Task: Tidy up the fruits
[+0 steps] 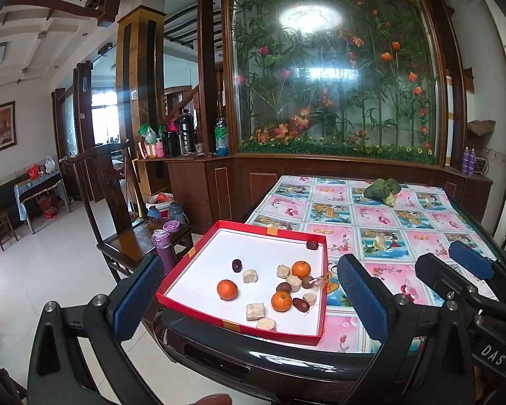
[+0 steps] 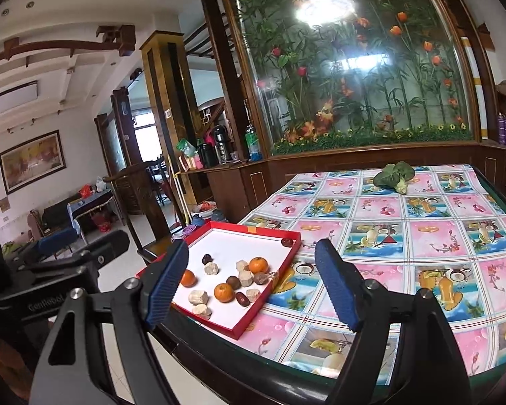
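- Both grippers released: left gripper (image 1: 249,300) and right gripper (image 2: 253,290) hold nothing.
- Oranges (image 1: 227,289), dates, snack cubes sit in red tray (image 1: 280,332).
- Leafy vegetable (image 2: 393,175) left on table; looks nearly done.

1. Left wrist view: looks forward and slightly down between the left gripper's (image 1: 249,295) blue-padded fingers, from the table's near-left corner, close above the shallow red cardboard tray with white floor (image 1: 315,335).
2. Right wrist view: set further right, facing the same way; the tray (image 2: 243,329) sits left of centre.
3. Shared: tray, floral patterned tablecloth (image 1: 371,216), glass-fronted flower display (image 1: 337,67) on the far side.
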{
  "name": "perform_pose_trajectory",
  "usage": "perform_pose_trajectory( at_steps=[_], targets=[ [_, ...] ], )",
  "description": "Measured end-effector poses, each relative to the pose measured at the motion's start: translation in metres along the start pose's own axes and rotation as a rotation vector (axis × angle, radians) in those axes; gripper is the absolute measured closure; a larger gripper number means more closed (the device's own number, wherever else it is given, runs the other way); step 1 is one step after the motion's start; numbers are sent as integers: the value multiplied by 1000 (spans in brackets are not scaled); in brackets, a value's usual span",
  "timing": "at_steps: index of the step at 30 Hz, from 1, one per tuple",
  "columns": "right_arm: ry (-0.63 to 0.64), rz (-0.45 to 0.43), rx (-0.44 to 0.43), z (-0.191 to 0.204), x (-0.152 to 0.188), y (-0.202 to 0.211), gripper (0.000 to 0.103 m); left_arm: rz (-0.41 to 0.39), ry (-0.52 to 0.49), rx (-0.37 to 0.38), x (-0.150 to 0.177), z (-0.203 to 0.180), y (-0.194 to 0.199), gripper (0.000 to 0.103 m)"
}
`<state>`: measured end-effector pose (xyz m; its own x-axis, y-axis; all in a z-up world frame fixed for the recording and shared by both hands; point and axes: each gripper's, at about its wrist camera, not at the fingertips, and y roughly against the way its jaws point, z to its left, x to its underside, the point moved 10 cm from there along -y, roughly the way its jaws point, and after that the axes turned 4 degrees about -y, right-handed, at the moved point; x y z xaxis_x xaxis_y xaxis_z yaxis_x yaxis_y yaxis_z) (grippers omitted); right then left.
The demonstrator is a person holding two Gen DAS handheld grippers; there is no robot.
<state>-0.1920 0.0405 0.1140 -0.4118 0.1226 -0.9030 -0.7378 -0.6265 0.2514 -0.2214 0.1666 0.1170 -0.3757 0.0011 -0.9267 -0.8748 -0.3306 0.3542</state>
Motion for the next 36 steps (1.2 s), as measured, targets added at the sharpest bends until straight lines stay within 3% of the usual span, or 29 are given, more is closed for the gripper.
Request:
perform_pose_trajectory(
  at_steps=[8,28,36],
  targets=[
    [26,12,-19,13,7,-2,24,-8,11,-20,3,11,2,0],
    [69,17,-23,30,14,-6,24,-29,-4,14,7,15,6,0],
    [70,22,-21,32,15,-6,24,-17,10,-27,16,23,-1,0]
  ],
)
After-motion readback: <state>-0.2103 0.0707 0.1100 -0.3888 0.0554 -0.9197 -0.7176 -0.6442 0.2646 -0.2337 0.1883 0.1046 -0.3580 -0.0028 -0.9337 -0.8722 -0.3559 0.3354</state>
